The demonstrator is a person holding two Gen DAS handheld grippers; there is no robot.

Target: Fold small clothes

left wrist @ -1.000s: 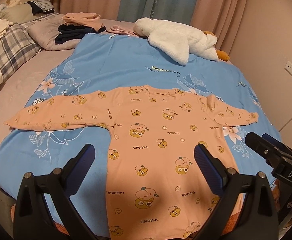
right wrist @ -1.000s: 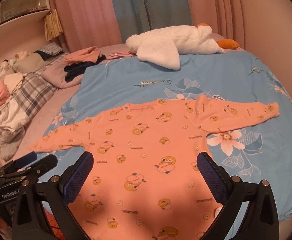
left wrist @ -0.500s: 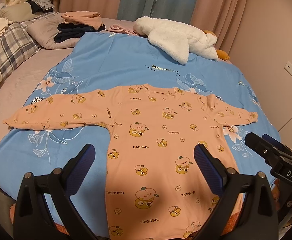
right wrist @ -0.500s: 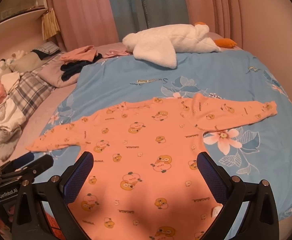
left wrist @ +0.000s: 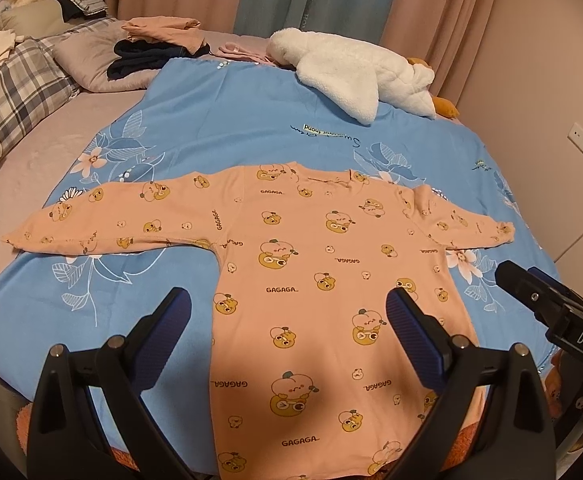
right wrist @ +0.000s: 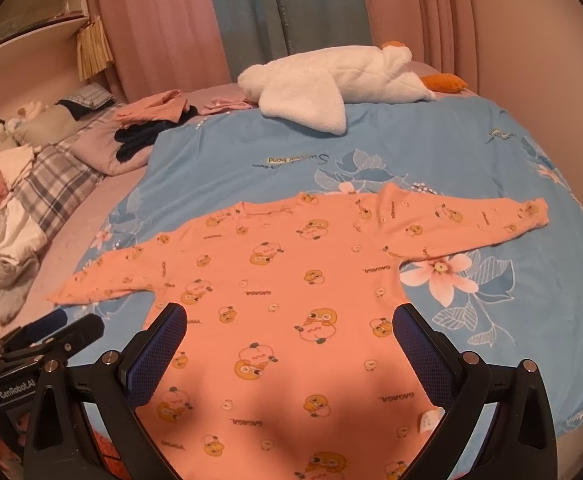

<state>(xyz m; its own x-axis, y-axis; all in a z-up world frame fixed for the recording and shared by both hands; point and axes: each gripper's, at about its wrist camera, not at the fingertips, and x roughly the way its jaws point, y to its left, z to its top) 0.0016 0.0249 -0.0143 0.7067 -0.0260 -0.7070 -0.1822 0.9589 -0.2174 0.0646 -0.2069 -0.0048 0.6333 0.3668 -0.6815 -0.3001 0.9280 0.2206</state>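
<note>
1. Garment first: an orange long-sleeved top (left wrist: 331, 292) lies flat on a blue floral blanket (left wrist: 219, 120), filling the centre and lower half of both wrist views. Its sleeves are spread out toward the left and right edges of the frame, probably so that each can be folded inward cleanly.
2. Neither tool holds anything. The left gripper (left wrist: 287, 320) hovers at the bottom of its frame with jaws wide apart, over the lower body of the top and not touching it.
3. The right gripper (right wrist: 289, 340) does likewise, jaws spread wide above the cloth. Both seem poised to start the first fold, which is not yet done.
4. A white plush goose (right wrist: 331, 84) and a pile of clothes (left wrist: 159, 40) sit in the upper part of the frames, well apart from the work area.
5. Compared with a second ago, the top lies unchanged; the right wrist view has shifted slightly, so the top sits a touch lower and nearer in frame, while the left view is almost the same.
</note>
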